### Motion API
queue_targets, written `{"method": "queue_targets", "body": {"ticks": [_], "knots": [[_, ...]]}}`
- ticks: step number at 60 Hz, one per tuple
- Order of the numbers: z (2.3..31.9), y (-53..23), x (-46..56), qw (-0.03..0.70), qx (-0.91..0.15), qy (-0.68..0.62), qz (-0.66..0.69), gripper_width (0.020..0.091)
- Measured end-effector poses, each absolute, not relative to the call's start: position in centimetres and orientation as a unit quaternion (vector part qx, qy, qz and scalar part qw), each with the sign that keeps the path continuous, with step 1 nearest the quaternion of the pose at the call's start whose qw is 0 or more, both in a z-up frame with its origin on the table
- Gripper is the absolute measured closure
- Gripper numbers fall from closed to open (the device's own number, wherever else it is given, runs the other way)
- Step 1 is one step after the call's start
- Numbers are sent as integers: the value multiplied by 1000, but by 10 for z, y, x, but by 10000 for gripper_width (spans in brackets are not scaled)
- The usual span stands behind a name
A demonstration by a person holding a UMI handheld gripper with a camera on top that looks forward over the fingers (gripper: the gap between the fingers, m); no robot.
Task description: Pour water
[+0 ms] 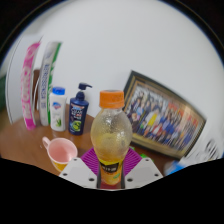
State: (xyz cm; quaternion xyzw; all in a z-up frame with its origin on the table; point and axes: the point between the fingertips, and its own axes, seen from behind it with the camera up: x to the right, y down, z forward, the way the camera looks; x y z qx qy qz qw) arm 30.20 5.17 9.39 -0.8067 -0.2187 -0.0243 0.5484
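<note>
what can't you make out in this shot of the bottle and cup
- Bottle base: gripper view, hidden behind the pink pads of the hand-held gripper, whose fingers close on it.
- Bottle label text: too small and blurred.
- Pink cup contents: the inside is seen at a shallow angle, so any water is unclear.
- Framed photo: faces and detail are blurred.
- Labels of the toiletry bottles behind: unreadable.

A home, by the look of it: a wooden table [25,150] against a plain white wall [120,40]. At the table's back edge a framed group photo [165,112] leans on the wall, with 2 toiletry bottles [68,108] and tall packets [35,80] beside it, like a household shelf.
</note>
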Motion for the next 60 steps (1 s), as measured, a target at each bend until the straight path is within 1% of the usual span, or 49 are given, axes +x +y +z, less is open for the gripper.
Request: {"method": "queue_targets", "body": {"ticks": [6, 19, 21, 32, 33, 34, 35, 37, 42, 45, 47, 49, 50, 53, 60], "knots": [[65, 56, 304, 545, -824, -138, 68, 841], [6, 60, 316, 533, -834, -105, 91, 834], [9, 61, 318, 547, -825, -105, 91, 839], [9, 51, 327, 557, -822, -93, 73, 832], [8, 50, 328, 556, -823, -88, 72, 802], [8, 50, 329, 556, -824, -84, 72, 802], [8, 49, 329, 556, -824, -82, 73, 762], [8, 49, 329, 558, -823, -80, 73, 740], [4, 48, 333, 550, -829, -74, 68, 620], [-7, 42, 336, 527, -845, -71, 62, 382], [-8, 36, 338, 515, -853, -63, 61, 224], [-5, 30, 340, 511, -856, -55, 60, 261], [-3, 26, 341, 510, -857, -52, 59, 268], [6, 12, 347, 505, -860, -46, 51, 236], [33, -35, 356, 486, -873, -32, 25, 247]]}}
